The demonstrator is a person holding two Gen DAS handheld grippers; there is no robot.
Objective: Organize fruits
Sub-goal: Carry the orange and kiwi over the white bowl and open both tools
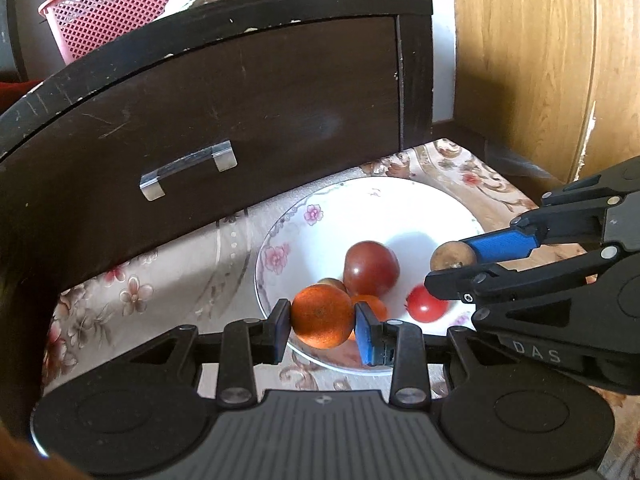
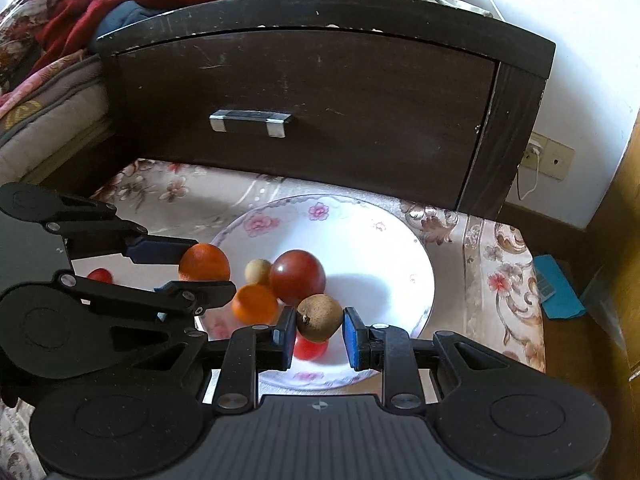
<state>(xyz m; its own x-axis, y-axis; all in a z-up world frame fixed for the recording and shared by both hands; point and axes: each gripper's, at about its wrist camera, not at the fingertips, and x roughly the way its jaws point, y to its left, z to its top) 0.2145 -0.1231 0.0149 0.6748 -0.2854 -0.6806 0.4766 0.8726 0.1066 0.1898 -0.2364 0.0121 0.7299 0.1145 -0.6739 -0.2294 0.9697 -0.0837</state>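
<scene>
Orange [image 1: 322, 317] clamped in my left gripper [image 1: 322, 330] at the floral bowl's [image 1: 280, 240] near rim; my right gripper [image 2: 319, 330], part-closed, pinches a small brown fruit [image 2: 319, 317] above the bowl, beside a dark red tomato [image 2: 297, 277].

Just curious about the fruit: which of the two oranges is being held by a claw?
The bigger orange, gripped between the left gripper pads above the plate rim. The smaller orange lies loose in the plate beside the dark red fruit.
</scene>
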